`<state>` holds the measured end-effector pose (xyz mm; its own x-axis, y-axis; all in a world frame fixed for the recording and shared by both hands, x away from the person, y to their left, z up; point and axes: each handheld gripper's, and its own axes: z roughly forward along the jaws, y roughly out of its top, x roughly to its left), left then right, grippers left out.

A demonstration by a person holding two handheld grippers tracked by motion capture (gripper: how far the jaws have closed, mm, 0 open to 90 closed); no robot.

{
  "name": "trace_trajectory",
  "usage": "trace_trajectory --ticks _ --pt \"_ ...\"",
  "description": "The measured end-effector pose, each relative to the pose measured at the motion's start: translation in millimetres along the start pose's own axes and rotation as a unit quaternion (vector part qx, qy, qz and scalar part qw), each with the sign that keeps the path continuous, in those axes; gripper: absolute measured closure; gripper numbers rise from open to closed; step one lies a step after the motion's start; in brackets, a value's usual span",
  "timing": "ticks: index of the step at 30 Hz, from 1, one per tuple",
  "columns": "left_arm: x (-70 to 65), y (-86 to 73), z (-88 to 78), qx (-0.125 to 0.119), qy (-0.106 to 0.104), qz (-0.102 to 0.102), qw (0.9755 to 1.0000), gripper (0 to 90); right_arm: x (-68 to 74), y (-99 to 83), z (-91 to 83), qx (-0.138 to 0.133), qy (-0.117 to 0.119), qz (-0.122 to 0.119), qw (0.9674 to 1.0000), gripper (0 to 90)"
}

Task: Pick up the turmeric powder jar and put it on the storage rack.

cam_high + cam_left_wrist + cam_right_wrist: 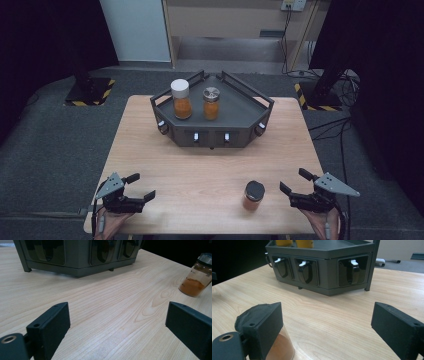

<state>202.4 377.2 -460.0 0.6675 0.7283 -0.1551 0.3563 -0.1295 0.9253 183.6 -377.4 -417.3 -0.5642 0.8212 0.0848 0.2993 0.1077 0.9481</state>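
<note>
Black-lidded spice jar [254,195]: stood on desk [200,165], just beside right gripper [294,186]; jaws of both grippers spread, nothing held; left gripper [141,187].

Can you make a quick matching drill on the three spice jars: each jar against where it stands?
Things:
1. white-lid jar
2. silver-lid jar
3. black-lid jar

Places:
A. on the bare table, just left of the right gripper
B. on the grey rack, left of the other jar there
C. on the grey rack, right of the other jar there

Pairs: 1-B, 2-C, 3-A
</note>
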Motion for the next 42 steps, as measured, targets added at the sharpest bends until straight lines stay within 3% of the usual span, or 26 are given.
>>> trace_trajectory --ticks 6,14,21,26,42 --pt "0.9 -0.7 -0.9 -0.002 0.0 -0.002 1.0 4.8 -0.3 -10.7 -1.7 0.002 -0.003 0.011 0.9999 10.4" --pt "0.5 -0.2 -0.6 -0.002 -0.002 0.002 1.0 4.9 2.7 -15.1 -0.5 0.0 -0.009 -0.009 0.9999 10.5" --pt "0.3 -0.1 -1.3 -0.004 -0.006 0.005 1.0 4.9 -0.9 -19.8 -1.0 -0.006 -0.004 -0.007 0.9999 10.5" --pt "0.8 0.1 -0.3 -0.004 -0.008 0.005 0.9999 4.9 1.0 -19.7 -0.9 -0.005 -0.005 -0.019 0.9998 10.4" --pt "0.2 0.8 0.7 -0.002 -0.009 0.008 0.9999 5.0 -1.0 -20.6 -1.8 -0.007 0.0 -0.012 0.9999 10.4"
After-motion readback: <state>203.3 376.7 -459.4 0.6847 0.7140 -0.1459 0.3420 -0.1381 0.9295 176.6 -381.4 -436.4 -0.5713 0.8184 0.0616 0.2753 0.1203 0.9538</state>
